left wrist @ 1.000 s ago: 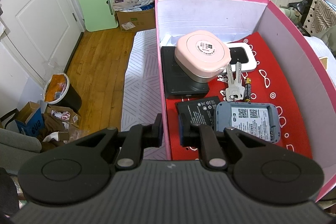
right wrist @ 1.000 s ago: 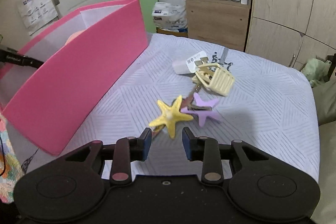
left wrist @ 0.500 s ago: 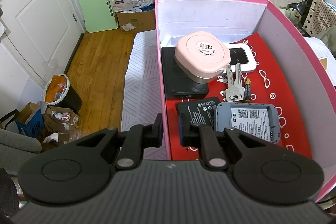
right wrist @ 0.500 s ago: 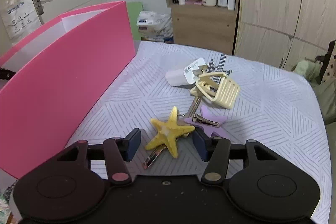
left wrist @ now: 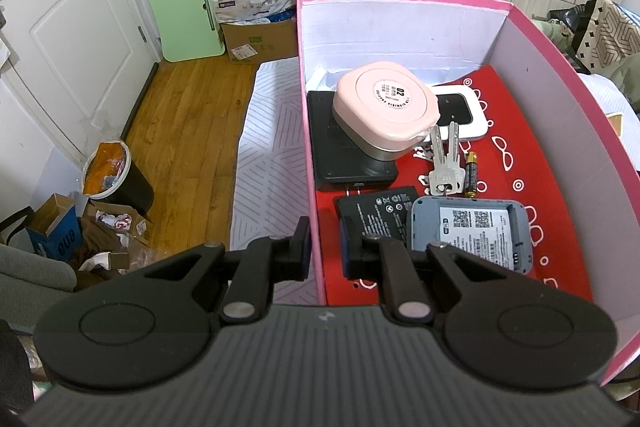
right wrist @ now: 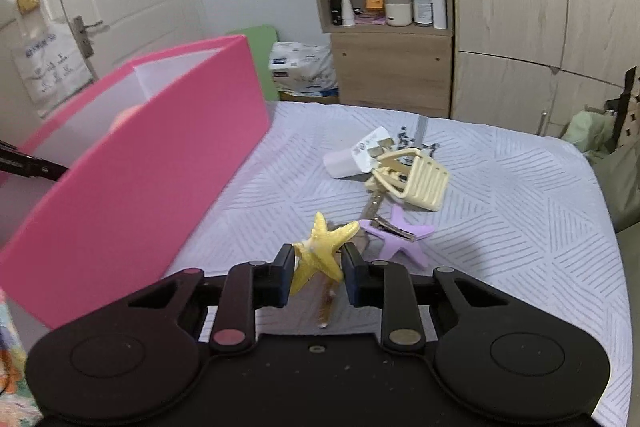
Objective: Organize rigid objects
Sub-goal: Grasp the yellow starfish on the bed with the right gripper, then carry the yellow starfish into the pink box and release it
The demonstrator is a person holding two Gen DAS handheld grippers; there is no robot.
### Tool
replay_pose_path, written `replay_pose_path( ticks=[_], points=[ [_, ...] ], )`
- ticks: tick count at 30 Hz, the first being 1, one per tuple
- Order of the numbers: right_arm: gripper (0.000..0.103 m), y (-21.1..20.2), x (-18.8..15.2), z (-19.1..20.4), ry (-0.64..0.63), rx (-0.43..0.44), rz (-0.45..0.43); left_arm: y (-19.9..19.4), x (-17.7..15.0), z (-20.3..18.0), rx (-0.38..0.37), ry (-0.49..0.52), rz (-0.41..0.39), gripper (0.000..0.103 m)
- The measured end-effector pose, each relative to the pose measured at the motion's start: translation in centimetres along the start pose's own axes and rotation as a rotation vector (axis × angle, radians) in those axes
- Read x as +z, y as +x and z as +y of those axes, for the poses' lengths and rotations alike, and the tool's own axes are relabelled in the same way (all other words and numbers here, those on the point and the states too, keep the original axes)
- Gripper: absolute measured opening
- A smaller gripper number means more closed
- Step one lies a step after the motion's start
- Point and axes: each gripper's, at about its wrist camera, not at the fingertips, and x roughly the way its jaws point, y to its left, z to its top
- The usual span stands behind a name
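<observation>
My right gripper [right wrist: 318, 273] is shut on a yellow starfish hair clip [right wrist: 322, 251] and holds it tilted above the bed cover. A purple starfish clip [right wrist: 400, 239], a cream claw clip [right wrist: 416, 179] and a white charger plug [right wrist: 352, 159] lie beyond it. My left gripper [left wrist: 324, 251] is shut on the left wall of the pink box [left wrist: 310, 155]. In the box lie a pink case [left wrist: 386, 107], a black device [left wrist: 344, 163], keys [left wrist: 444, 163], a battery [left wrist: 471, 173], a battery pack [left wrist: 376, 217] and a grey router [left wrist: 472, 233].
The pink box [right wrist: 132, 187] stands left of the clips on the white patterned bed cover [right wrist: 500, 211]. A wooden shelf unit [right wrist: 384, 27] and wardrobe doors stand behind the bed. Floor clutter and a bin [left wrist: 112, 175] lie left of the bed.
My right gripper moved onto the yellow starfish clip, closed on it and lifted it, tilted, off the cover. The left gripper has held still on the box wall.
</observation>
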Motion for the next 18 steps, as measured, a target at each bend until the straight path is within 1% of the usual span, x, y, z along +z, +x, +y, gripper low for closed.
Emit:
replay_pose_path(
  ticks=[5,11,15,18],
  points=[
    [0.03,-1.6,0.7,0.5,0.021,0.064,-0.02,0.0,0.0,0.0,0.001,-0.001,0.0,0.012],
    [0.03,-4.4,3.3,3.0,-0.016,0.199,-0.073,0.0,0.0,0.2,-0.008,-0.015,-0.003,0.012],
    [0.03,-5.2,5.2,5.2,-0.046,0.307,-0.066,0.2,0.0,0.2,-0.002,-0.011,-0.001,0.012],
    [0.03,-4.4,7.0,7.3,-0.076,0.353,-0.052,0.2,0.0,0.1,0.001,-0.002,-0.001,0.012]
  ],
)
